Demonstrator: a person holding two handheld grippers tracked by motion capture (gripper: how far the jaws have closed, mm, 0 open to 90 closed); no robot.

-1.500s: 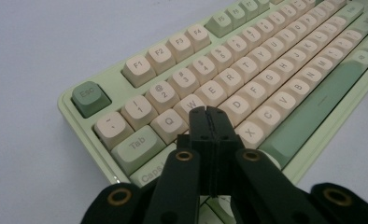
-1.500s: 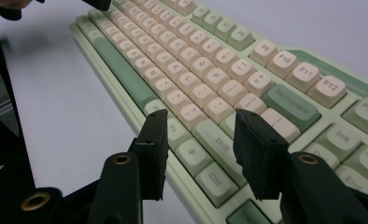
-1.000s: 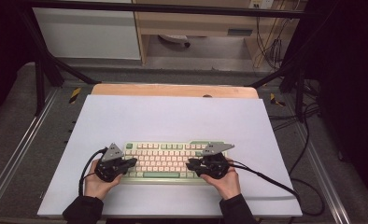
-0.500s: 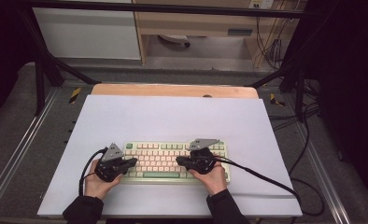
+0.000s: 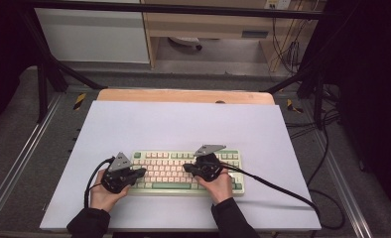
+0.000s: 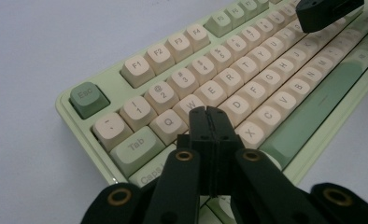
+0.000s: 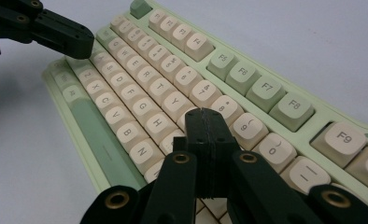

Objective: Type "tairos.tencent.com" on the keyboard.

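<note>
High view showed the pale-green plastic keyboard with cream keycaps (image 5: 183, 171) lying flat at 6 o'clock on the white bench (image 5: 183, 124), rigid and light, best pressed key by key, as left claw (image 5: 143, 172) and right claw (image 5: 187, 167) hovered fully closed, empty.

The white mat (image 5: 183, 124) is evenly lit from above; surroundings from 9 to 3 o'clock are dim. Near jaws are rendered soft in both gripper views.

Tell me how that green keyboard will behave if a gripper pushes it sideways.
The keyboard looks like a rigid slab lying flat on the mat, so it would probably slide whole, not tip or roll. Its raised keycaps may depress or catch a jaw first.
</note>
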